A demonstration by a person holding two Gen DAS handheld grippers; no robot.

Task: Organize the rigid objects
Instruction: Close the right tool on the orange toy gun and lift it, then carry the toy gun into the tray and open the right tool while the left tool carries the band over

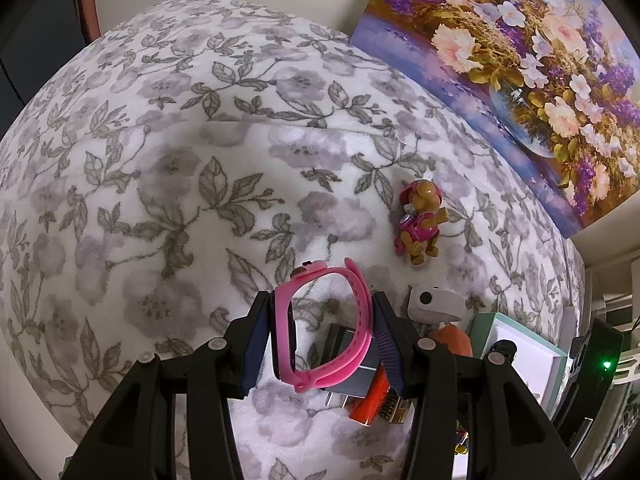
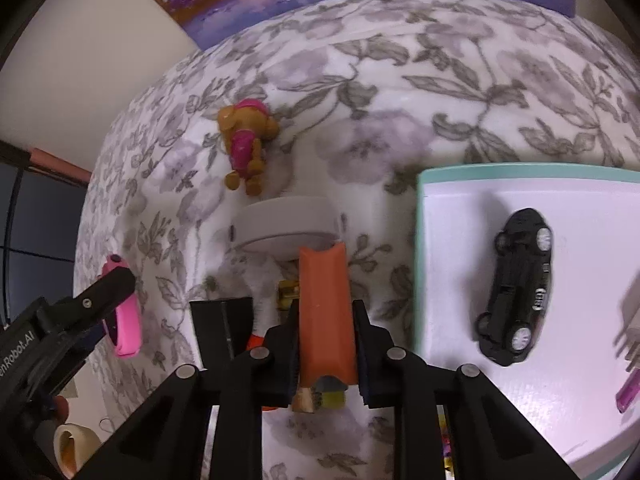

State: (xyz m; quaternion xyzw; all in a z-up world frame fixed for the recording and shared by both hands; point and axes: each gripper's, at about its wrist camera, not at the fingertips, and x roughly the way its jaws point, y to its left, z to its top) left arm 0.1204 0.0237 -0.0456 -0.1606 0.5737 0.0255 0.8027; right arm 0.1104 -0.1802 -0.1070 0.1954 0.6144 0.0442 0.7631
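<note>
Gripped between the pads of the right gripper (image 2: 326, 344) is an orange block (image 2: 326, 312), a long, flat-sided piece whose long axis runs straight ahead along the fingers; the jaws are seen pressed against both of its long sides. What is attached at its near end, a small dark and yellow part, cannot be made out. A white box with a teal rim (image 2: 418, 240) lies just to the right of this gripper, open side up, and a black toy car (image 2: 516, 288) is already lying in it on its side, with other small items only partly shown at the box's far right edge. The coming move is judged to turn on this relation: the box lies to the right of the held block and close by, so a short sideways carry should be enough, and the right hand is plainly the nearer of the two.

A pink wristband (image 1: 326, 326) is held in the left gripper (image 1: 320, 332), the loop standing on edge with the pads pressed against its two outer sides. From this gripper the box (image 1: 520, 344) is seen farther off to the right, beyond a grey round device (image 1: 434, 304) and a small pile with an orange battery (image 1: 370, 400).

Both grippers are pointed steeply down at the floral bedcover (image 1: 160, 160). A pink-and-brown puppy figure (image 2: 246, 144) is left lying on the cover, well apart from the box.
</note>
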